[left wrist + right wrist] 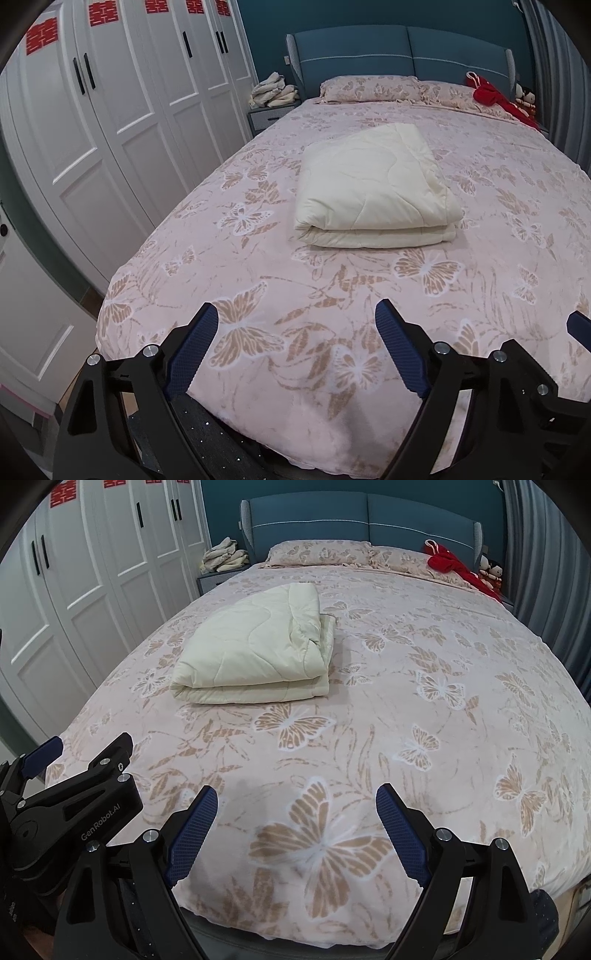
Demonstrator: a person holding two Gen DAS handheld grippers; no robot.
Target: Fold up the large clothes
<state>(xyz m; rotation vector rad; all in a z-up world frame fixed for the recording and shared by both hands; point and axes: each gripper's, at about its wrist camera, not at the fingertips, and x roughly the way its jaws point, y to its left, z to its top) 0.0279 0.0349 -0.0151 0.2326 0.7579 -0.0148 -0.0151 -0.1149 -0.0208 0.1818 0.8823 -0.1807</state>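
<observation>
Both grippers are hanging wide open and empty at the foot of the bed point(155, 280) — left gripper point(295, 350), right gripper point(295, 830) — while the folded cream quilt point(373, 184) is lying well ahead mid-bed, its folded edge facing them, sitting nearer the left one

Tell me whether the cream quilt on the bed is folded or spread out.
Folded. The cream quilt lies as a compact stacked bundle on the bed, with doubled layers showing along its near edge.

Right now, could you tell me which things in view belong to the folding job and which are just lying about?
Job: folded cream quilt; left gripper and right gripper, both open.

Lying about: pillows; red cloth; pale clothes pile on nightstand; dolls.
</observation>
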